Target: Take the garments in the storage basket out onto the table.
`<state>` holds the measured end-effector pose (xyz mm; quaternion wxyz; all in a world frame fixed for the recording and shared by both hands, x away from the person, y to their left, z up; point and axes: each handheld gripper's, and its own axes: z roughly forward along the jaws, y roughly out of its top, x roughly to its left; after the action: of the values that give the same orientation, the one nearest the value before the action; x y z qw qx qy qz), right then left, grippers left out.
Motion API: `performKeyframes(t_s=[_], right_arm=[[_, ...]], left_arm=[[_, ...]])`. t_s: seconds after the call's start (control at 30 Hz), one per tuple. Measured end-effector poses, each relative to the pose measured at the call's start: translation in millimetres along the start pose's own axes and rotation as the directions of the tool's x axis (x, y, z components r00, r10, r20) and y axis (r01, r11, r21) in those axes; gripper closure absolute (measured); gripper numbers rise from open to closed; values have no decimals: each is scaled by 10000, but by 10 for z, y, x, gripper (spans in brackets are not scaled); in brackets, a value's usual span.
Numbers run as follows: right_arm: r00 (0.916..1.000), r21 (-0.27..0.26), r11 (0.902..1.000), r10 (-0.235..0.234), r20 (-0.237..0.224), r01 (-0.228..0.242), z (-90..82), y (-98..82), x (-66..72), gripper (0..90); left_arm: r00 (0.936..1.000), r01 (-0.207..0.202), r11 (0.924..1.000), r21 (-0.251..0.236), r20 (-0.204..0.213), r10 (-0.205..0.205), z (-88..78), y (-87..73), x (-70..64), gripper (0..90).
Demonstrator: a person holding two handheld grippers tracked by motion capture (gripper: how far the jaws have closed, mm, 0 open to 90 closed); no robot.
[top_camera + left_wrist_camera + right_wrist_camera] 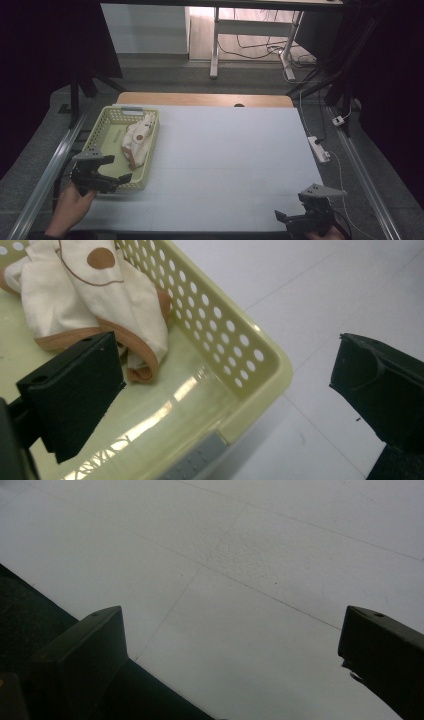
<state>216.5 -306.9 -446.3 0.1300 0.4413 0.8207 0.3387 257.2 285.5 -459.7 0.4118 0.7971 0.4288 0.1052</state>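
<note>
High view: a pale green perforated basket [105, 131] is being kept at the left edge of the white table [230, 160], with a crumpled cream cloth [137, 140] trimmed in brown lying inside it against the right-hand wall. The left gripper [107, 182] is being held at the basket's near corner, low and close, most likely so that either the rim or the cloth can be taken without a long reach.

In the left gripper view the jaws are being held wide apart, with nothing between them: one jaw is hanging inside the basket [240, 365] over its glossy floor, the other outside over the table, so the near wall is being straddled. That stance suits a pinch on the wall, judged as a way of dragging or steadying the basket. The cloth [100, 305] is being left just beyond the inner jaw, near it but apart, with a brown spot showing on its upper fold.

The right gripper [300, 220] is being parked at the table's near right edge, well apart from the basket, probably kept out of the way until a second grip is wanted. In the right gripper view its jaws are likewise being held spread, over bare table surface [250, 580].
</note>
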Motion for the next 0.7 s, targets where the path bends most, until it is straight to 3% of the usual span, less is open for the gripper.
performKeyframes(t_s=[0.7], right_arm=[[10000, 48, 10000, 8, -10, -8, 6, 1, -3, 0]], left_arm=[[9994, 60, 9996, 291, -346, -50, 260, 338, 221, 3]])
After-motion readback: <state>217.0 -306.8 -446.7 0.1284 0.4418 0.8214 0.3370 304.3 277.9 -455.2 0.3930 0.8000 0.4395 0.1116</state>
